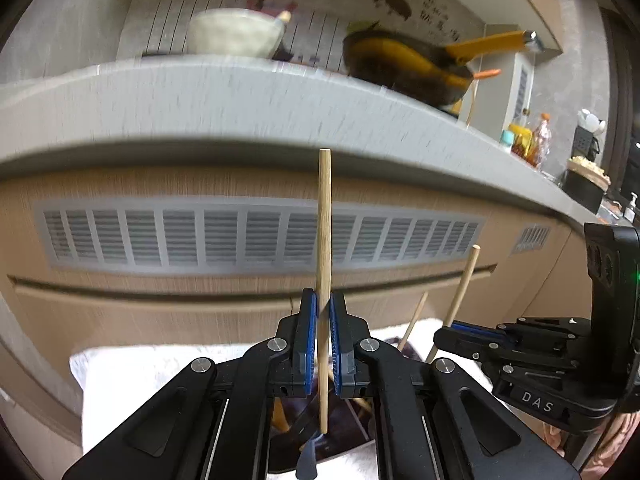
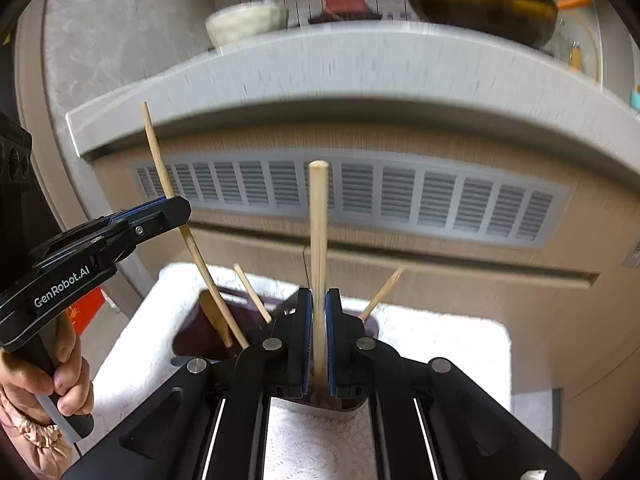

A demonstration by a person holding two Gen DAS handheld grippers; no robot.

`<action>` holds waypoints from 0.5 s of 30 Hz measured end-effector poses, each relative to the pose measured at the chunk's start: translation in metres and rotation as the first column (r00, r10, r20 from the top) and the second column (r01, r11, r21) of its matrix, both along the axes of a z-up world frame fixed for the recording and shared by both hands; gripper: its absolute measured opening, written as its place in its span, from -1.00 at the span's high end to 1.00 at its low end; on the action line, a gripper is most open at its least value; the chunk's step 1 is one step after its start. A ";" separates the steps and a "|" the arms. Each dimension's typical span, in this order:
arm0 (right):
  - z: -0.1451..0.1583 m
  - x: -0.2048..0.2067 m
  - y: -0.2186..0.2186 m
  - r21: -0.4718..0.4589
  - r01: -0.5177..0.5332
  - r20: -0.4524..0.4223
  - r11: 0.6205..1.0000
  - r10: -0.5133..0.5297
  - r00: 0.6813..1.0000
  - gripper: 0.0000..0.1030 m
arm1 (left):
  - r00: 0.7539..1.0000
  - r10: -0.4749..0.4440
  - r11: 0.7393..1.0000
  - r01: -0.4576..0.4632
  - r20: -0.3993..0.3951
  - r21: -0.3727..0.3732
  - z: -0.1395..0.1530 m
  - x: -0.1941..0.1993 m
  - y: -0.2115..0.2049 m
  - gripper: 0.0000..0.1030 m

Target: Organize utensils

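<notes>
Chopsticks clamped upright — left tool [image 1: 324,336] grips one chopstick [image 1: 324,240], right tool [image 2: 319,340] another chopstick [image 2: 319,240].

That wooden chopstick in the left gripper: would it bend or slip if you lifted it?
The chopstick looks stiff: it stands straight above the left gripper. Thin and wooden, it is probably very light. Being round and smooth, it might pivot or slide between the pads, and roll if laid down.

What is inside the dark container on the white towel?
The dark container holds several loose wooden chopsticks leaning outward and a flat wooden utensil. Its bottom is hidden behind the right gripper and the rim.
</notes>
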State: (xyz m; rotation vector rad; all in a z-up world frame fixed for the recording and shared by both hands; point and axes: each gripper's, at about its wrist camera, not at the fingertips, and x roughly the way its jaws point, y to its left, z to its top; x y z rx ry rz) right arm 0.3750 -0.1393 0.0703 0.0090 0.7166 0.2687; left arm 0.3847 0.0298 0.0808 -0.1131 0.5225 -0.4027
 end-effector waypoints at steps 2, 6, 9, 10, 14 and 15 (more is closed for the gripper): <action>-0.010 0.005 0.001 0.011 -0.006 -0.027 1.000 0.006 1.000 0.88 | 0.999 -0.008 1.000 0.007 -0.039 -0.004 -0.013 0.005 0.000 0.87; -0.025 0.014 0.004 0.012 -0.004 -0.045 1.000 0.004 0.999 0.88 | 0.995 -0.018 1.000 0.019 -0.095 0.017 -0.036 0.012 -0.007 0.87; -0.028 0.019 0.005 0.012 -0.007 -0.046 1.000 0.008 0.999 0.88 | 0.991 -0.018 0.999 0.021 -0.129 0.026 -0.048 0.019 -0.012 0.87; -0.029 0.020 0.006 0.003 -0.003 -0.040 1.000 0.003 0.999 0.88 | 0.991 -0.014 0.999 0.018 -0.134 0.029 -0.051 0.020 -0.013 0.86; -0.035 0.027 0.006 -0.026 0.019 -0.017 0.999 -0.019 1.000 0.86 | 0.992 0.005 0.996 0.006 -0.123 0.086 -0.055 0.021 -0.023 0.83; -0.036 0.028 0.006 -0.022 0.018 -0.020 1.000 -0.019 1.000 0.86 | 0.992 0.013 0.995 0.000 -0.123 0.102 -0.055 0.022 -0.026 0.83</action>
